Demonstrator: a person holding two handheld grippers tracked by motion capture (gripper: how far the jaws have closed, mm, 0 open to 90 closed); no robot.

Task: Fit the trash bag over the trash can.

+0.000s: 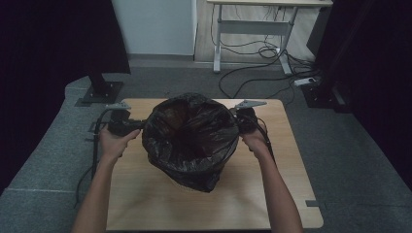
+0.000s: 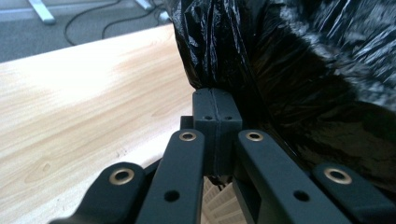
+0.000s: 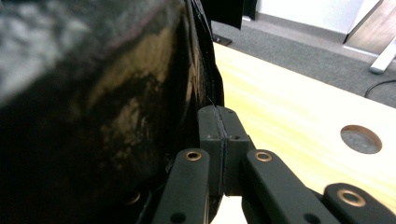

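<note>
No writing or brand mark can be made out on anything here.

In the high view, the left gripper [image 1: 137, 124] sits at nine o'clock of the black bin bag [image 1: 192, 138], held level by the person's left hand [image 1: 114, 144], the forearm running in from seven o'clock. In the left gripper view its jaws stand pressed together, with a gathered pleat of the bag's film [image 2: 219, 51] caught between the pads at twelve o'clock of them.

The bag itself stands in the middle of the wooden table [image 1: 145, 204], its mouth open upward and its film draped over a round bin whose body is hidden beneath.

At three o'clock of the bag the right gripper [image 1: 239, 121] is held by the right hand [image 1: 255, 141], the forearm coming in from five o'clock. In the right gripper view its jaws are likewise closed tight, nipping the edge of the bag [image 3: 93, 107] at their tips. A round hole [image 3: 361, 138] in the tabletop [image 3: 289, 116] lies at three o'clock of those jaws.
</note>
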